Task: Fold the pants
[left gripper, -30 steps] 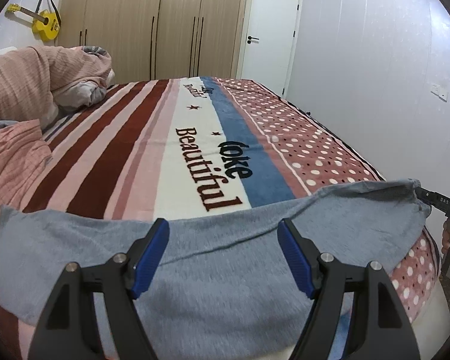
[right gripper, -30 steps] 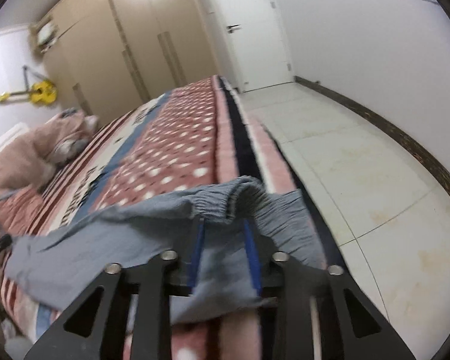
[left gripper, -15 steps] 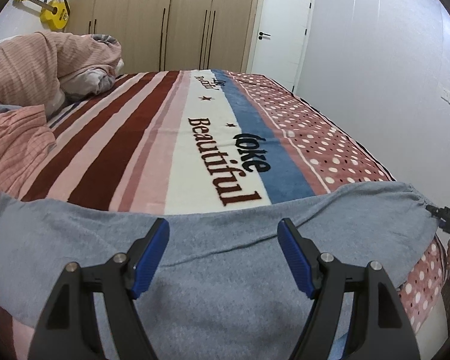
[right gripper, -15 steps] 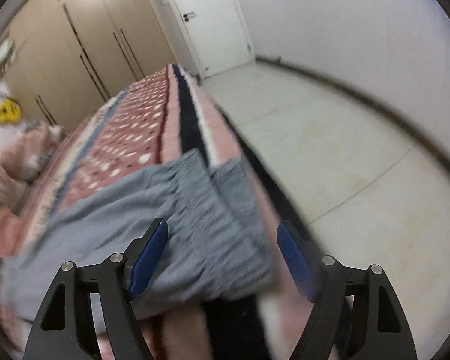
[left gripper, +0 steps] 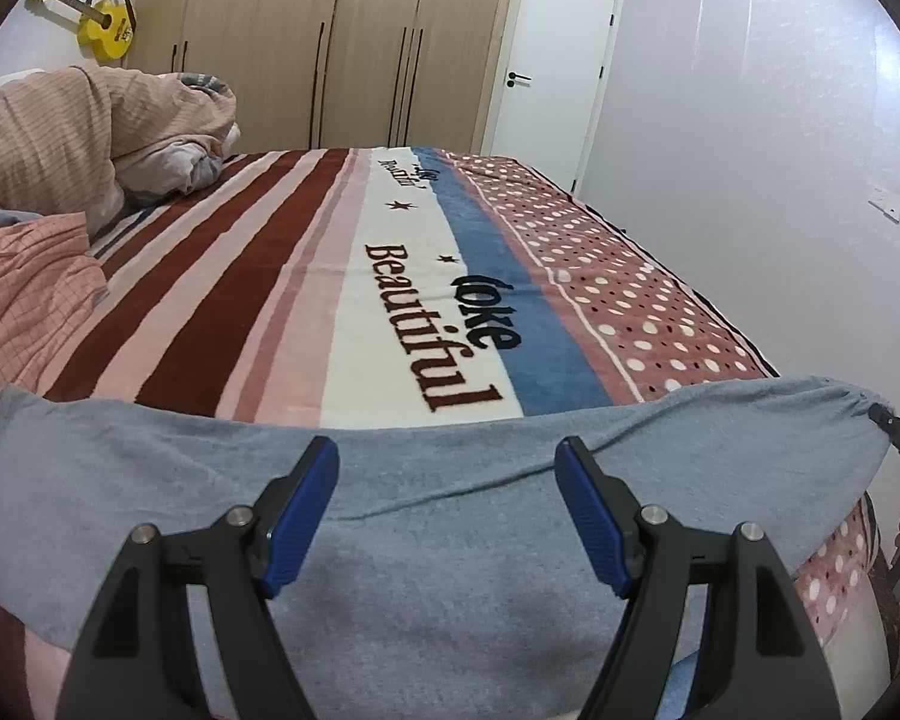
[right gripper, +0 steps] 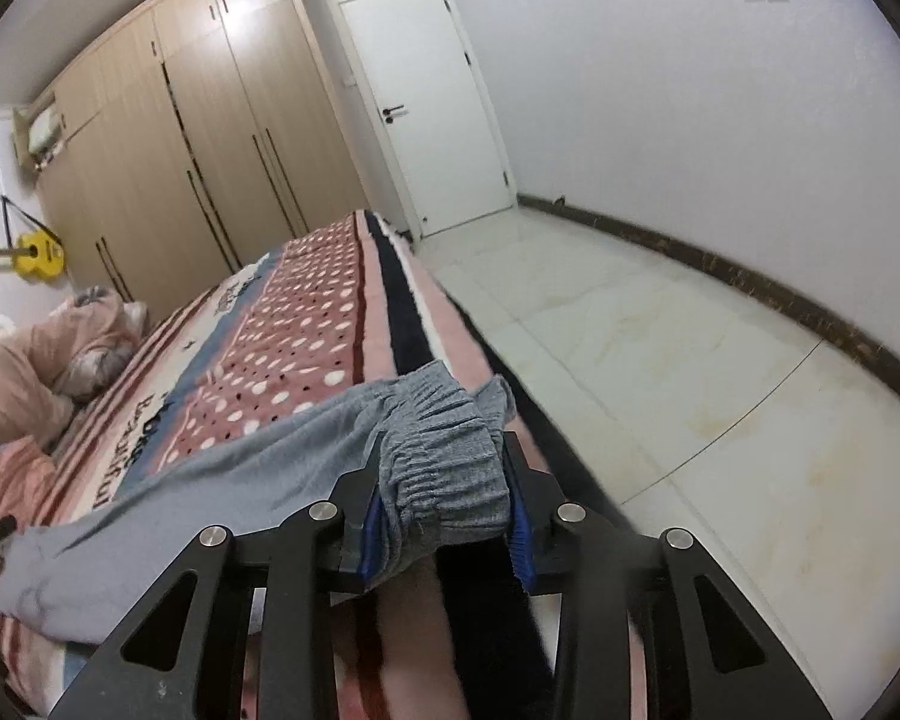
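Observation:
Grey pants (left gripper: 438, 540) lie stretched across the near end of the bed. My left gripper (left gripper: 447, 516) is open above the middle of the cloth and holds nothing. My right gripper (right gripper: 444, 510) has closed its blue pads on the gathered elastic waistband (right gripper: 444, 456) at the bed's right edge. The rest of the pants (right gripper: 210, 498) trails away to the left over the blanket. The tip of my right gripper (left gripper: 897, 429) shows in the left wrist view at the pants' right end.
The bed carries a striped and dotted blanket (left gripper: 354, 300) with lettering. A pink duvet (left gripper: 48, 138) is piled at the far left. Wardrobes (left gripper: 330, 42) and a white door (left gripper: 546, 72) stand behind. White tiled floor (right gripper: 660, 360) runs along the bed's right side.
My right gripper opened half a second ago and has now closed on the waistband. My left gripper stayed open above the pants, and its view tilted slightly.

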`<state>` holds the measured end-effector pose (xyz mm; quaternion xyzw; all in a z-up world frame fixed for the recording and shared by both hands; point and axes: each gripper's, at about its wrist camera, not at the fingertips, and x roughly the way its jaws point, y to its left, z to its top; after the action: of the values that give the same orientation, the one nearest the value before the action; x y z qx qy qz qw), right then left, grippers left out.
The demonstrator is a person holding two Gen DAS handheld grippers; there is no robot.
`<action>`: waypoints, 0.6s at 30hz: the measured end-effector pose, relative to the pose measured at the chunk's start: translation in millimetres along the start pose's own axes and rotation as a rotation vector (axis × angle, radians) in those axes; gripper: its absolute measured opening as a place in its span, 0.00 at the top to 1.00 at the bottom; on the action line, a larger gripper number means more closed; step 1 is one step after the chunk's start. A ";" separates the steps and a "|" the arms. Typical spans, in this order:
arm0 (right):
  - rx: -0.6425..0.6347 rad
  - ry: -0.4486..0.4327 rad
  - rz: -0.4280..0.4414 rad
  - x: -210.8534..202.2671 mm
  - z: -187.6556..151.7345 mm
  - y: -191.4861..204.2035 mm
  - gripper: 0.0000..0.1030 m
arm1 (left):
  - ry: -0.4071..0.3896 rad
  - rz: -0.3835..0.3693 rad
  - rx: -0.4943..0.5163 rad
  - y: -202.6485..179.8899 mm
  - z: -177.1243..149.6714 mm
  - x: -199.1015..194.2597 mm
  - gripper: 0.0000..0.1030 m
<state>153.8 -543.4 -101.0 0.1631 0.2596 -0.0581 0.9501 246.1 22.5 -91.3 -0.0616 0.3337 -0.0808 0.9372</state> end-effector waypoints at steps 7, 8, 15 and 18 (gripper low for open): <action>0.088 0.101 -0.043 10.5 -16.5 -16.3 0.60 | 0.021 -0.015 -0.004 3.3 -6.8 -0.1 0.31; 0.113 0.123 -0.039 12.4 -20.4 -19.1 0.54 | 0.022 -0.013 -0.002 4.0 -7.8 -0.9 0.31; 0.254 0.157 0.040 12.9 -44.8 -31.7 0.22 | 0.029 -0.002 -0.019 12.9 -10.9 -2.0 0.31; 0.248 0.115 0.054 17.1 -41.5 -27.5 0.45 | 0.027 -0.002 -0.025 15.7 -11.7 -1.6 0.31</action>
<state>143.4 -555.6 -151.1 0.2893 0.2998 -0.0547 0.9074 239.2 37.5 -102.0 -0.0728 0.3471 -0.0784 0.9317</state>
